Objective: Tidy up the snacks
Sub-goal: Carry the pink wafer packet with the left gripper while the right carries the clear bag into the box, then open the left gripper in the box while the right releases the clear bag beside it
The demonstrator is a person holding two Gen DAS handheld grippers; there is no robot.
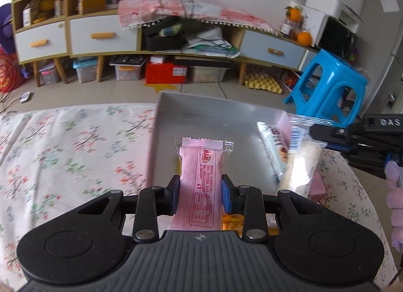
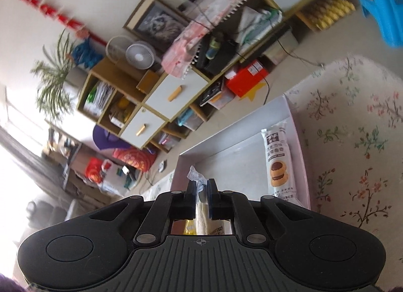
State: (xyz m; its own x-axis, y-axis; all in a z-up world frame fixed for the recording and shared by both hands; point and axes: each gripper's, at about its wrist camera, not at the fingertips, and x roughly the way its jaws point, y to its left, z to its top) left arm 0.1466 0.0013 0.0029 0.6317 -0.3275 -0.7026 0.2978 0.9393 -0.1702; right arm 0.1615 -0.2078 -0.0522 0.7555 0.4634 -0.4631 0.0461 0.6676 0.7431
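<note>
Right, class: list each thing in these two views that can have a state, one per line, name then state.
Left claw: shut on the pink snack packet, held over the box.
Right claw: shut on a clear-wrapped snack.
Grey box: open-topped, on the floral cloth.
Cookie packet: sealed, lying inside the box by its wall.

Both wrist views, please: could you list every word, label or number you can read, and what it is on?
"DAS": white letters on the right gripper, cut off by the frame edge.
Pink snack packet in the left gripper: red print, too small to read.
Cookie packet in the tray: characters too blurred.
</note>
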